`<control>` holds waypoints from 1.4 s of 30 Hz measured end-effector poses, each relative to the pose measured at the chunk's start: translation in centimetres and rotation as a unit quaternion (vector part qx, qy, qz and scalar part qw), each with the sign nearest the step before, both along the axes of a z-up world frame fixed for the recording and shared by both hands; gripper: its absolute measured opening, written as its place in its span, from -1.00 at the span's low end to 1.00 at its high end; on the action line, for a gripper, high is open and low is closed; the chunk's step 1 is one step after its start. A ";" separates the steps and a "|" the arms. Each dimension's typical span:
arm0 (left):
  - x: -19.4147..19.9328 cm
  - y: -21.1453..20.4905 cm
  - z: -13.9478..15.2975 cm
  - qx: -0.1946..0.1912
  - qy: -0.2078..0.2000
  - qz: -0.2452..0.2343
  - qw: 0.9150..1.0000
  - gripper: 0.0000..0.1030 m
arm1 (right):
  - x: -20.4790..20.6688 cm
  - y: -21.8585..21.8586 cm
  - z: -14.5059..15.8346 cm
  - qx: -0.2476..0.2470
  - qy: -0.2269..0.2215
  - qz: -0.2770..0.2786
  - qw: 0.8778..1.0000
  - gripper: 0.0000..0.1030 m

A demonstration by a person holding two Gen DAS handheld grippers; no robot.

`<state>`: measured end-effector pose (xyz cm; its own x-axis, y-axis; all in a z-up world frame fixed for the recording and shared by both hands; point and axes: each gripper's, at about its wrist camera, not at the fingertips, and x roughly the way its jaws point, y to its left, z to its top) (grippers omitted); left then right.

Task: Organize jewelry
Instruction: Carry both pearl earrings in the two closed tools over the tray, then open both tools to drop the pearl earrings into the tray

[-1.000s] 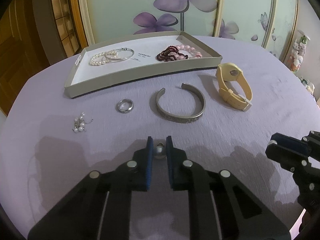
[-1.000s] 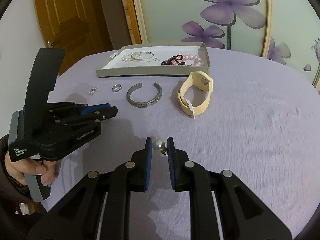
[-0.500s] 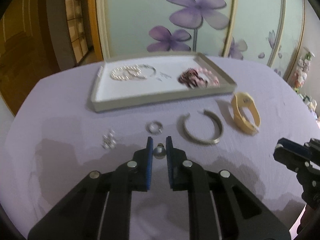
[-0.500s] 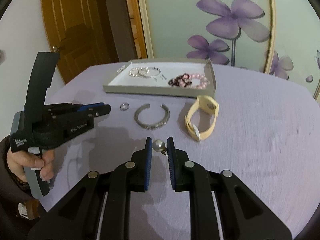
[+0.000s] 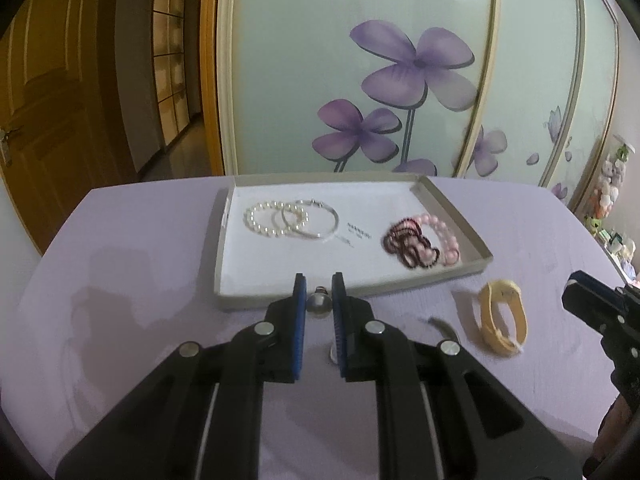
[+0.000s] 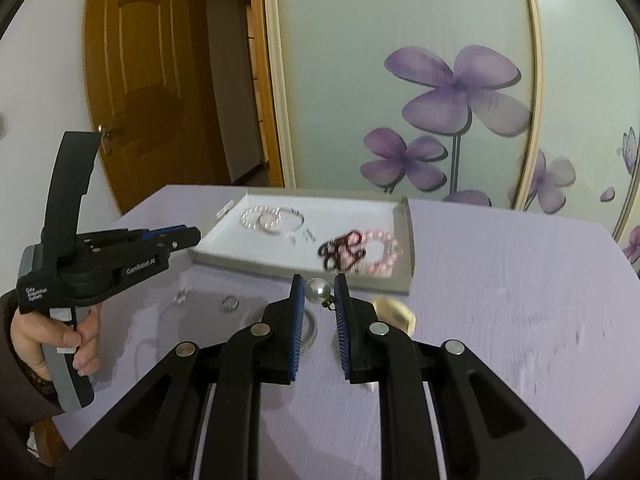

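The left wrist view looks down into the tray (image 5: 456, 216) squarely: a pearl bracelet (image 5: 266, 220) and a silver bangle (image 5: 316, 222) lie overlapped at its far left, a dark red bead strand (image 5: 404, 242) and a pink bead bracelet (image 5: 444, 236) tangled at its right. The left gripper (image 5: 319, 304) pinches a pearl earring (image 5: 319, 303) between its blue pads, in front of the tray's near wall. To the right on the lilac tablecloth (image 5: 140, 280) lies a yellow watch strap (image 5: 502, 320), with the tip of a metal cuff (image 5: 442, 326) showing past the right finger; the finger hides the rest.

The right wrist view shows what that view cannot: the hand (image 6: 60, 336) holding the left gripper's grey handle, and, under it on the cloth, a small pearl cluster (image 6: 182, 294) and a silver ring (image 6: 230, 303). The right gripper (image 6: 318, 292) pinches a second pearl earring (image 6: 319, 290) with its dark hook hanging down to the right, in front of the tray's near wall. Its fingers cover most of the cuff and the strap. A wooden door (image 6: 132, 80) stands far left.
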<state>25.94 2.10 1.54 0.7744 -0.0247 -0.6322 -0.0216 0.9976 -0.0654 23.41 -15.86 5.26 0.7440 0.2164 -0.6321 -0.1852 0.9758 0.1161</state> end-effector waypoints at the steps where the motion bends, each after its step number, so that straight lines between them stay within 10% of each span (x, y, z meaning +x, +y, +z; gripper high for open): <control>1: 0.3 0.0 0.1 0.000 -0.002 0.000 1.000 -0.75 | 0.7 0.0 0.1 0.000 -0.003 0.000 1.000 -0.69; 39: 13.5 1.3 -2.3 -0.005 0.006 -0.010 1.000 -0.75 | 14.6 1.0 -7.0 -0.041 0.051 0.011 0.998 -0.69; 42: 13.6 1.1 -2.7 -0.006 0.011 -0.011 1.000 -0.75 | 14.8 0.7 -7.1 -0.035 0.054 0.009 0.998 -0.38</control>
<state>39.51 3.24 -1.13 0.7599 -0.0501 -0.6481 -0.0009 0.9969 -0.0781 38.18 -15.21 -1.83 0.6670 0.1817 -0.7226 -0.1922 0.9789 0.0688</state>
